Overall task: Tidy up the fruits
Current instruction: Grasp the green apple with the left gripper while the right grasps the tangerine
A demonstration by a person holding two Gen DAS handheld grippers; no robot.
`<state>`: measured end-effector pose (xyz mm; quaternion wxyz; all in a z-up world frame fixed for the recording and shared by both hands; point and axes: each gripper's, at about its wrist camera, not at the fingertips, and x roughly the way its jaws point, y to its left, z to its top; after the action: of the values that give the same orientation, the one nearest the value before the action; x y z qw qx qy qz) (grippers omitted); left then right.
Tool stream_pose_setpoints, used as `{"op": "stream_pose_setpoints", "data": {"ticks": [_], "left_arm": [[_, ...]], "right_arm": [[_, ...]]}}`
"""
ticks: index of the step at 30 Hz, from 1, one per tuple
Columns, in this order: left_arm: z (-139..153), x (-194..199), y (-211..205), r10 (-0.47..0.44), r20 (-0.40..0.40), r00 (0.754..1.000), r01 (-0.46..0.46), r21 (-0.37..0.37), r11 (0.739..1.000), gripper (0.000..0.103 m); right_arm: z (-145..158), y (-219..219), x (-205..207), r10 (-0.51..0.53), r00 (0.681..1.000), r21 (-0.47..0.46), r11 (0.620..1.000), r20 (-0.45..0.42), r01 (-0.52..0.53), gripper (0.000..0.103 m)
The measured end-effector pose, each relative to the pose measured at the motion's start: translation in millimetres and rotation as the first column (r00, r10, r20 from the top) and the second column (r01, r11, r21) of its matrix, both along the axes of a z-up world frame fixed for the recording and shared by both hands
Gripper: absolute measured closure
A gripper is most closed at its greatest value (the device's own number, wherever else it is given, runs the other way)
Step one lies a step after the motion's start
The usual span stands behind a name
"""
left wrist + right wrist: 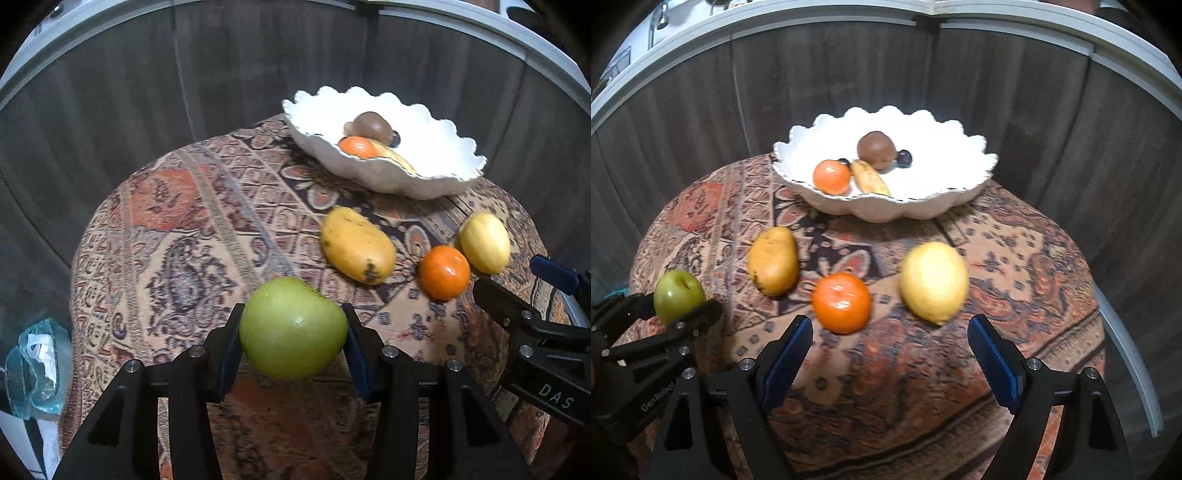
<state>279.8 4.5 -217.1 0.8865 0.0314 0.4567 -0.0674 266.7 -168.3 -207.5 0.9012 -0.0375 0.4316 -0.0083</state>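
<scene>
Glossy green apple, woven patterned cloth, matt white bowl

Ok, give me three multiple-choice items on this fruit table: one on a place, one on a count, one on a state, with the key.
1. Where is the small yellow banana?
A. In the white scalloped bowl
B. On the patterned cloth
C. In the right tongs

2. How many fruits lie loose on the cloth?
A. One
B. Three
C. Five

3. What state are the left tongs in?
A. Open and empty
B. Shut on the round green apple
C. Shut on a lemon

Key: 1 A, it lies beside the bowl's orange; 2 B, the yellow-brown mango, round orange tangerine and pale yellow lemon; 3 B, both pads press the apple's sides.
</scene>
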Motion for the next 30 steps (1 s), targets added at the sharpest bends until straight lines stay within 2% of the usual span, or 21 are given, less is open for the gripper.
{"op": "stream_pose_setpoints", "data": {"ticks": [9,20,24,30], "left_arm": [[-2.2,6.1,26.5,0.076,-0.006,0.997,-0.076,-0.025,0.997,0.055],[-5.5,11.6,36.4,0.103,-0.015,0.995,-0.104,-0.034,0.994,0.054],[-7.3,12.1,35.2,0.099,-0.019,0.995,-0.099,-0.033,0.995,0.055],[-6.8,12.2,33.9,0.095,-0.024,0.995,-0.096,-0.035,0.995,0.055]], "right_arm": [[-10.8,19.7,24.7,0.014,1.000,-0.013,1.000,-0.025,-0.015,0.022],[-36.4,26.3,42.5,-0.002,0.994,0.001,1.000,-0.109,0.002,0.040],[-44.2,24.5,44.8,-0.003,0.991,0.018,1.000,-0.133,0.006,0.054],[-45.0,22.1,43.4,-0.003,0.992,0.037,0.999,-0.126,0.007,0.057]]}}
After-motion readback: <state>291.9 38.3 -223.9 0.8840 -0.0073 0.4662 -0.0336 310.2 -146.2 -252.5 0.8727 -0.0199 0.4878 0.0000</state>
